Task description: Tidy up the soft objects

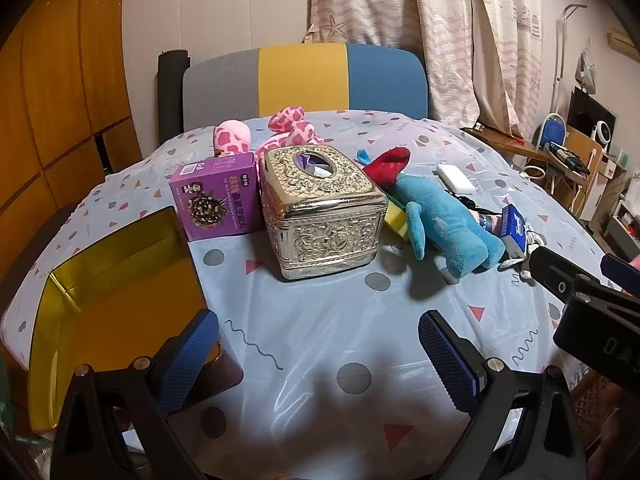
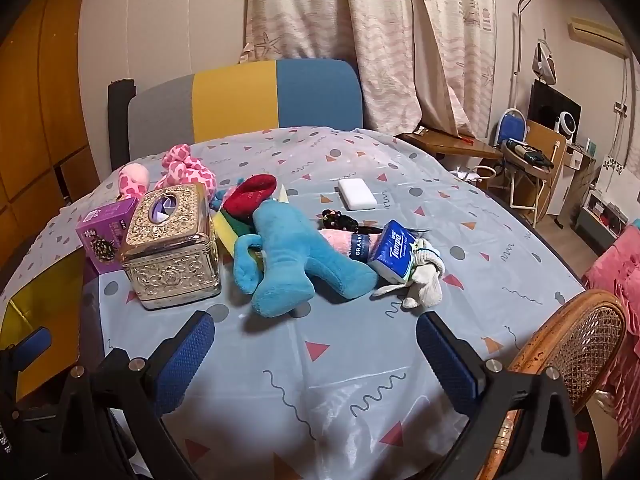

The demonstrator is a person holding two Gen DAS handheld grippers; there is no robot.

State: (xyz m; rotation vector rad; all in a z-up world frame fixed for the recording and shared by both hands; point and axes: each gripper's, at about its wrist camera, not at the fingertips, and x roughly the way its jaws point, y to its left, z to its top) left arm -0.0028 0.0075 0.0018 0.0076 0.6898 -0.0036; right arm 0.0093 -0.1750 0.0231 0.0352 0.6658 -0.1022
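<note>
A blue plush toy (image 1: 444, 224) (image 2: 292, 256) with a red top (image 1: 388, 166) lies mid-table. A pink spotted plush (image 1: 288, 130) (image 2: 180, 172) lies behind the silver tissue box (image 1: 320, 208) (image 2: 172, 244). A rolled pink towel (image 2: 340, 240), a Tempo tissue pack (image 2: 394, 250), a white knit item (image 2: 424, 276) and a white sponge (image 2: 356, 194) lie to the right. A yellow-lined open box (image 1: 116, 292) sits at the left edge. My left gripper (image 1: 320, 360) is open and empty above the cloth. My right gripper (image 2: 316, 364) is open and empty, short of the blue plush.
A purple carton (image 1: 218, 200) stands left of the tissue box. A yellow-green sponge (image 2: 226, 230) lies under the blue plush. A grey-yellow-blue chair back (image 1: 304, 80) stands behind the table, a wicker chair (image 2: 576, 344) at the right front. Furniture crowds the far right.
</note>
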